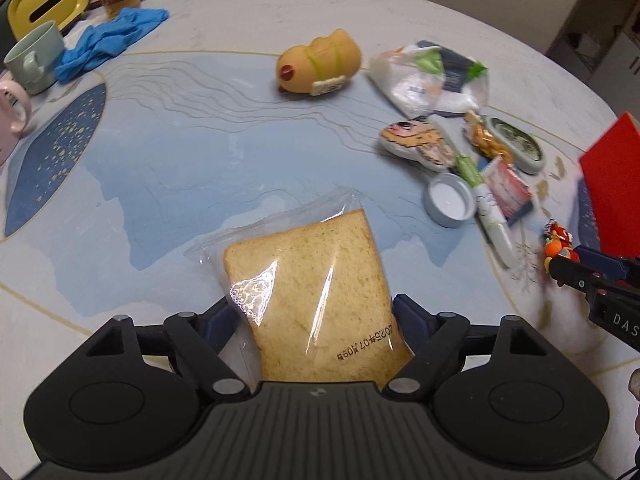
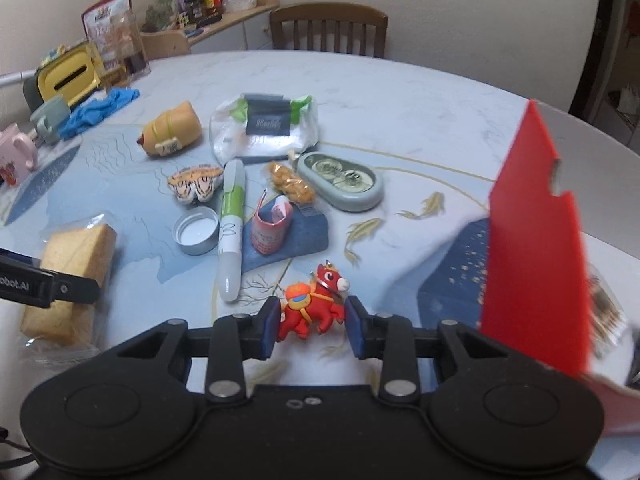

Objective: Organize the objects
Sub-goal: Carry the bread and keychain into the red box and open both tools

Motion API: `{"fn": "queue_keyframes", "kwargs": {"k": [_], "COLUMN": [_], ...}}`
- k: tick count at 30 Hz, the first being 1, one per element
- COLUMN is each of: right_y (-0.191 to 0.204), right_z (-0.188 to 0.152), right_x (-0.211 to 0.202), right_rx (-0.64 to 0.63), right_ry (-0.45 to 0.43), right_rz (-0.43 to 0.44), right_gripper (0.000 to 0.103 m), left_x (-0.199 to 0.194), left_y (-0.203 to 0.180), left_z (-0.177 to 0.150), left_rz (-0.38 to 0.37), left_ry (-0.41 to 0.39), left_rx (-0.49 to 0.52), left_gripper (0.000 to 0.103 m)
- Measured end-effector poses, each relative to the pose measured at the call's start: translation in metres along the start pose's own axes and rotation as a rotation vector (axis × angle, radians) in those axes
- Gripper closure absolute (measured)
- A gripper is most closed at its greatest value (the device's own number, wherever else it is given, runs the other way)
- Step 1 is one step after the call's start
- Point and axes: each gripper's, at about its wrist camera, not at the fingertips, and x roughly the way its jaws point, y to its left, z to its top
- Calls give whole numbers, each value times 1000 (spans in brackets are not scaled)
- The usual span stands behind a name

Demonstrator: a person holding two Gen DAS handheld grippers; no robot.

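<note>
Two grippers are catalogued. Left gripper (image 1: 316,314): jaws set against both sides of the bagged bread slice (image 1: 316,296), which lies between them above the counter (image 1: 200,160). Right gripper (image 2: 312,320): jaws clamped on the red horse charm (image 2: 314,306), held just above the counter, beside the red box flap (image 2: 536,240).

Outward, unsorted: white marker (image 2: 231,224), tin lid (image 2: 197,230), tiger figure (image 2: 196,184), snack packet (image 2: 290,182), oval tin (image 2: 340,178), foil pouch (image 2: 266,128), yellow duck toy (image 2: 172,128).

Risks judged: bread may be crushed by further closing, or slip through the slick wrapper; the small charm may twist free of its pads.
</note>
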Motion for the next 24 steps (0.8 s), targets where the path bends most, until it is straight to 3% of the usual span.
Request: {"fn": "queue_keyframes", "kwargs": {"k": [13, 24], "right_y": [-34, -93], "right_z": [11, 12], "right_x": [-93, -142], "right_rx": [79, 102], "right_ry": [-123, -203], "right_rz": [19, -73], "right_gripper": [69, 69], "left_x": [-48, -83], "left_y": [-58, -152], "left_z": [16, 39], "left_rz": [-140, -261], "left_ry": [-59, -106], "left_rx": [167, 333], "left_gripper": [21, 21]}}
